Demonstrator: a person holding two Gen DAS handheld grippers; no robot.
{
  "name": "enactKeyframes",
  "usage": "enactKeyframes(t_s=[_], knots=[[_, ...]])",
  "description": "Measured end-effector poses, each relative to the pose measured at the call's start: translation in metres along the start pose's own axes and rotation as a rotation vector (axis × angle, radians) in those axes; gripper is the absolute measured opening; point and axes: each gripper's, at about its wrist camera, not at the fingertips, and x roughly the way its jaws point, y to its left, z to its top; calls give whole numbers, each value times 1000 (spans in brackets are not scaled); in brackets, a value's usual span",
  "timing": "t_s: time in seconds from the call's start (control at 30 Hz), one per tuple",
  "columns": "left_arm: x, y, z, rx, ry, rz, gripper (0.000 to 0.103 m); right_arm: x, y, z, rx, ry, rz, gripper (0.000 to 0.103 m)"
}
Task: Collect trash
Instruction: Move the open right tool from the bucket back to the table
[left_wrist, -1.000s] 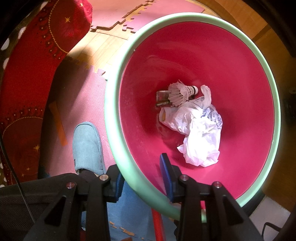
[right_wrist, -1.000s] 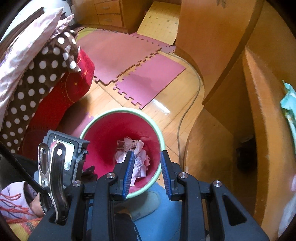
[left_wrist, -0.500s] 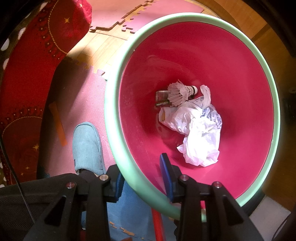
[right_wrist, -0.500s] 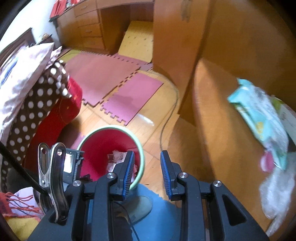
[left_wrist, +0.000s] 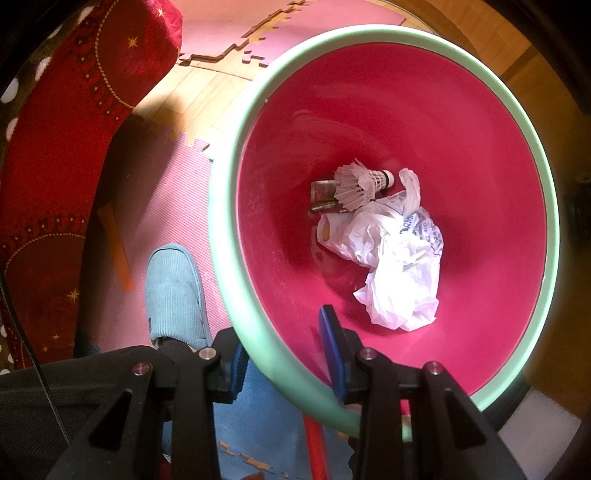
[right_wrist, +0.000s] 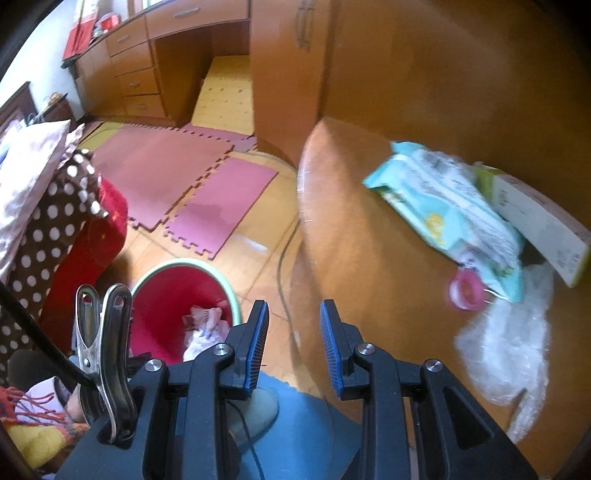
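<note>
**Bin held at its rim, empty gripper turned to the table**

Nearest to us, our left gripper (left_wrist: 284, 356) is clamped on the near rim of the red bin (left_wrist: 480, 122), one finger outside and one inside the pale green edge. At the bin's bottom lie a crumpled white plastic bag (left_wrist: 399, 273), a shuttlecock (left_wrist: 360, 184) and a small dark wrapper (left_wrist: 323, 194).

Our right gripper (right_wrist: 293, 347) has its jaws a little apart with nothing between them. It looks over the near edge of the wooden table (right_wrist: 362, 251). Toward the table's right edge we see crumpled clear plastic film (right_wrist: 506, 350), and behind it a pale green packet (right_wrist: 443, 206), a pink ring-shaped thing (right_wrist: 467, 290) and a carton (right_wrist: 535, 218).

We judge the film is the next trash. It looks very light, soft and slippery, so we should pinch a thick bunched fold, not a flat edge.
</note>
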Motion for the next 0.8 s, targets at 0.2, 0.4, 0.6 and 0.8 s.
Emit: enactKeyframes(t_s=[0.2,0.4,0.6,0.8], knots=[[-1,2,0,1,-1,1,36,-15,-39,-4,81,-19,-75,30],[-1,1,0,1,-2,3,36,-23,-71,-7,142,-21,-140,30],[-1,3,0,0,-2,1,36,-17,-89,-9,172,-4,-173,30],[-1,2,0,1,-3,5,36,-8,-104,-5,174,9,-206,30]])
